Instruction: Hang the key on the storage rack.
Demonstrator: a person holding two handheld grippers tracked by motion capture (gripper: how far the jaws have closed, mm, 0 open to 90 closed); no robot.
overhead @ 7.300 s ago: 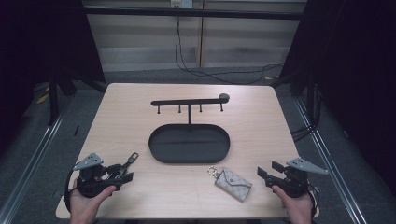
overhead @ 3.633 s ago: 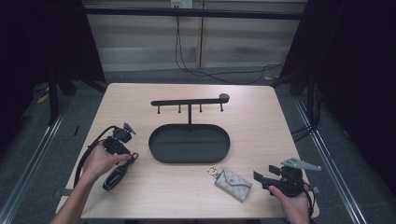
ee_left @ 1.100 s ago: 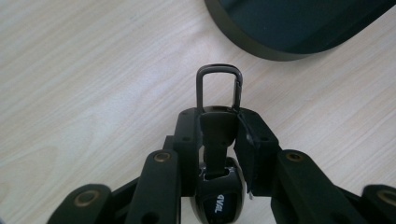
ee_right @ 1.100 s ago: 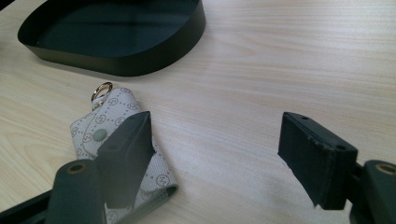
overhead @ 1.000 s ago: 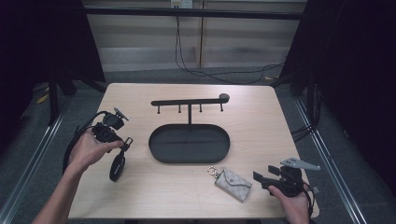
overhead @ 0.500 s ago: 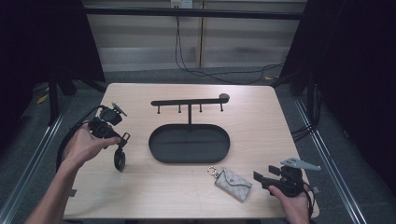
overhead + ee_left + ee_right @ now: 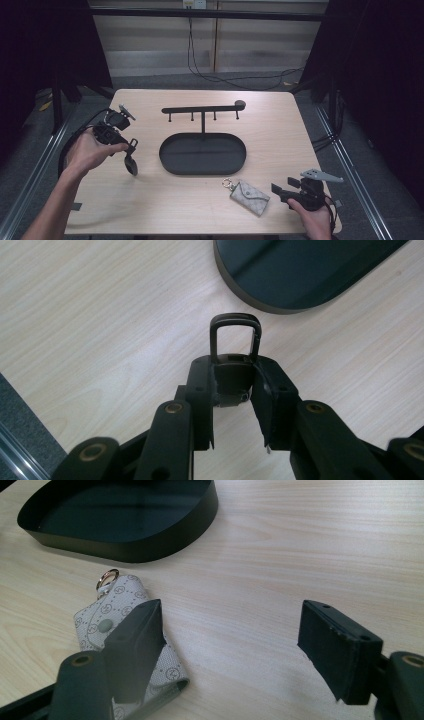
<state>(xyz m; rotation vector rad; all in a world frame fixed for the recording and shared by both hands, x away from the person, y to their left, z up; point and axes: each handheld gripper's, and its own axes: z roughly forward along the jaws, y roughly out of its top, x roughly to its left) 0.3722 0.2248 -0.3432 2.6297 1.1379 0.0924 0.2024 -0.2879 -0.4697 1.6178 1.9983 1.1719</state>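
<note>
Near edge, right: right gripper (image 7: 278, 191) held low over the table (image 7: 280, 130), jaws spread wide with nothing between them, pointing left toward the pouch (image 7: 249, 197). Pouch lies flat just left of the jaw tips, ring end toward the tray; in the right gripper view the left jaw overlaps the pouch (image 7: 117, 625), can't tell if it touches.

Left side, mid-table: left gripper (image 7: 131, 152) lifted off the table in the left hand (image 7: 87, 152), jaws aimed down and right. Jaws pinched on a dark key fob (image 7: 231, 377). Fob's long axis runs along the jaws, its loop end (image 7: 235, 335) sticking out past the tips, pointing toward the table and the tray's near-left rim. In the high view the fob (image 7: 131, 162) hangs roughly upright, lower end just above the wood, left of the tray.

Centre: oval black tray (image 7: 170, 157), with only its own post standing in it. A hook rack (image 7: 200, 109) rises from its far side on that post, bar running left-right.
</note>
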